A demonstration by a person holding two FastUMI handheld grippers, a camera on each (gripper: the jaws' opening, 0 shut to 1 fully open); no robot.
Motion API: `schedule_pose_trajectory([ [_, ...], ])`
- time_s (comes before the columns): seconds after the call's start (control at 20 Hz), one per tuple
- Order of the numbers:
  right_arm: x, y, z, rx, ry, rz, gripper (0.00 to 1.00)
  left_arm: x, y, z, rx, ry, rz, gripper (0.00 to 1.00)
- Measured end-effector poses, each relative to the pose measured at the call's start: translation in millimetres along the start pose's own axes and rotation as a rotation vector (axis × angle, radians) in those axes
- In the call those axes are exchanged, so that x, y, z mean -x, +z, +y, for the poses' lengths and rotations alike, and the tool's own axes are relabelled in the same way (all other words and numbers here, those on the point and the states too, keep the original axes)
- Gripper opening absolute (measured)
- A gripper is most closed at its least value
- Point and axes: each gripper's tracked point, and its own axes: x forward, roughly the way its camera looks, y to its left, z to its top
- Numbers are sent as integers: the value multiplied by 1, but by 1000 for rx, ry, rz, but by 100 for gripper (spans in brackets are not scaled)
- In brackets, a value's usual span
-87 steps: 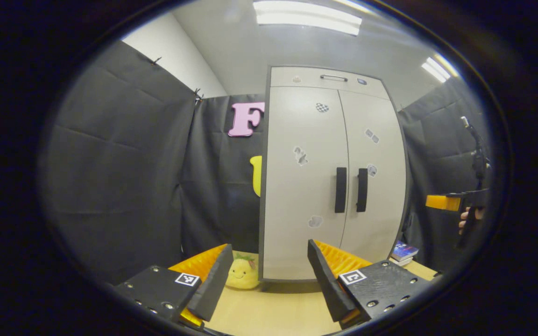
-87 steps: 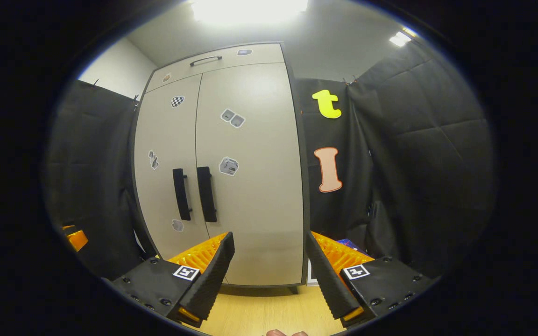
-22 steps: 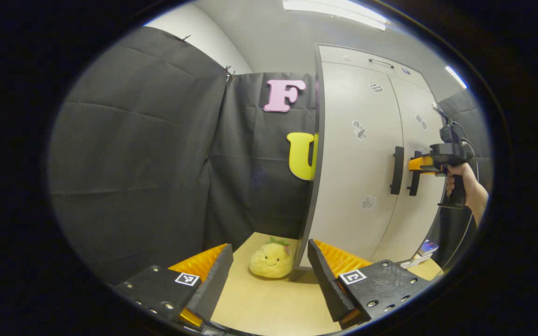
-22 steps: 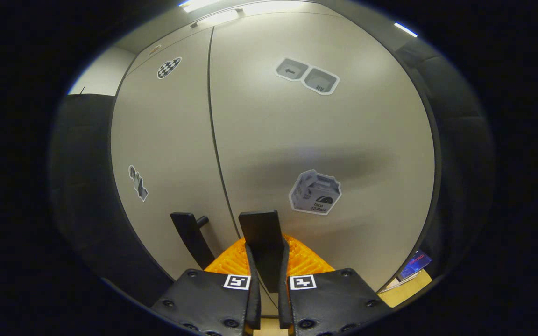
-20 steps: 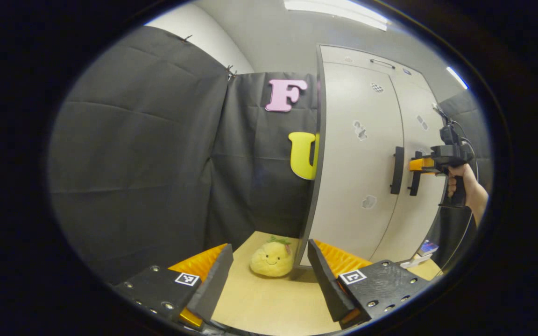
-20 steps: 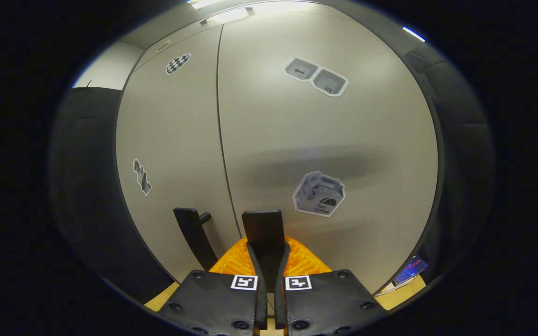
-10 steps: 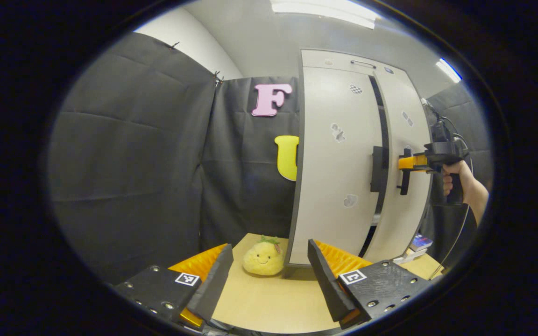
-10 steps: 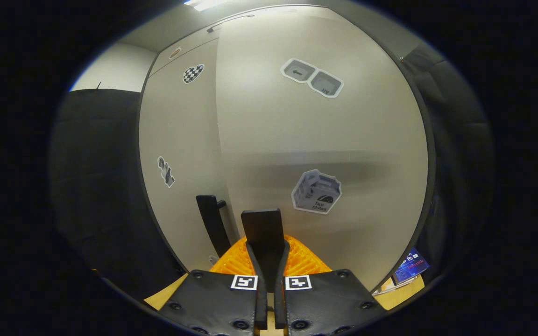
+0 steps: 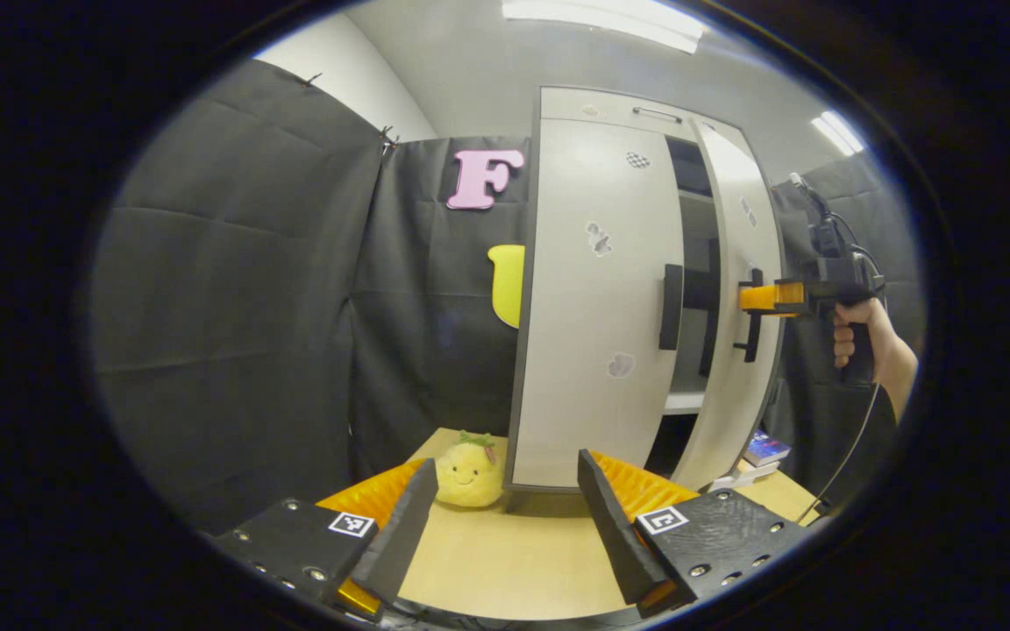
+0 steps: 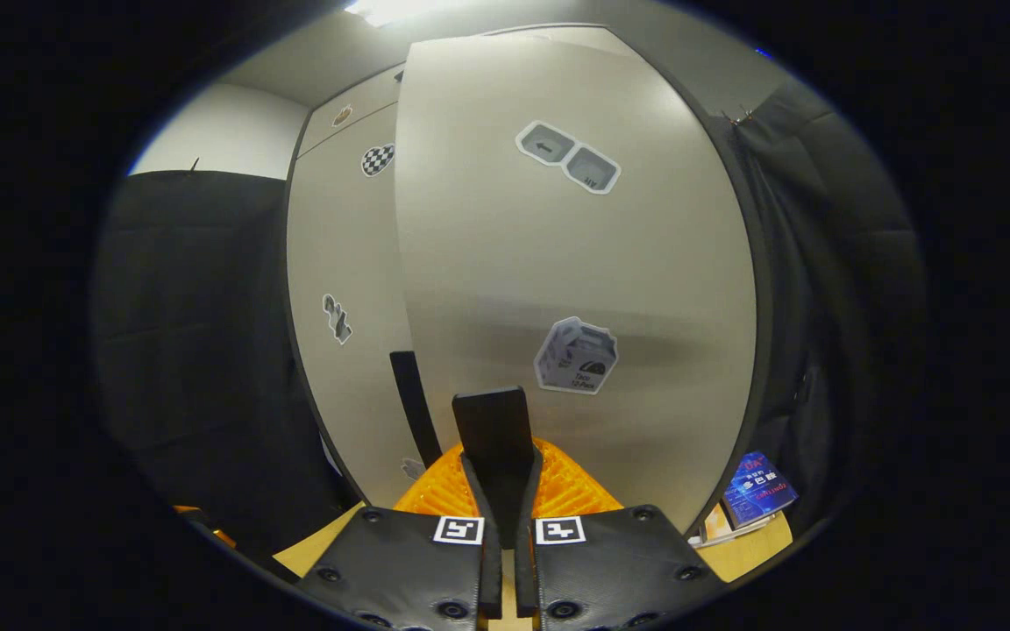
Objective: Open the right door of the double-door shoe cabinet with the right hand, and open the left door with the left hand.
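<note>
Right gripper (image 10: 501,517) fingers pinch the right door handle (image 10: 492,429), door ajar, shelf (image 9: 685,401) visible in left gripper view; left gripper (image 9: 505,526) fingers spread above the surface (image 9: 505,561)

A sticker (image 10: 544,147) on the right door (image 10: 610,263) bears a left-pointing arrow — other print unreadable.
</note>
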Motion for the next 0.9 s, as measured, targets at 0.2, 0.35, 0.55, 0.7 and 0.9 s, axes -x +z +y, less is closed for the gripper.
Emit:
schedule_pose_trajectory([
  [0.2, 18, -1, -7, 9, -5, 7, 8, -7, -4, -13, 9, -36, 11, 93],
  [0.35, 34, -1, -14, 21, -7, 4, 7, -12, -2, -27, 18, -66, 13, 94],
  [0.55, 54, -2, -25, 8, -21, -8, 7, -16, 0, -45, 12, -114, 2, 93],
  [0.7, 74, -1, -39, 3, -37, -9, 7, -16, -3, -56, 10, -131, 5, 93],
  [0.9, 88, 0, -52, 0, -51, -18, 4, -14, -7, -61, 25, -146, 17, 93],
])
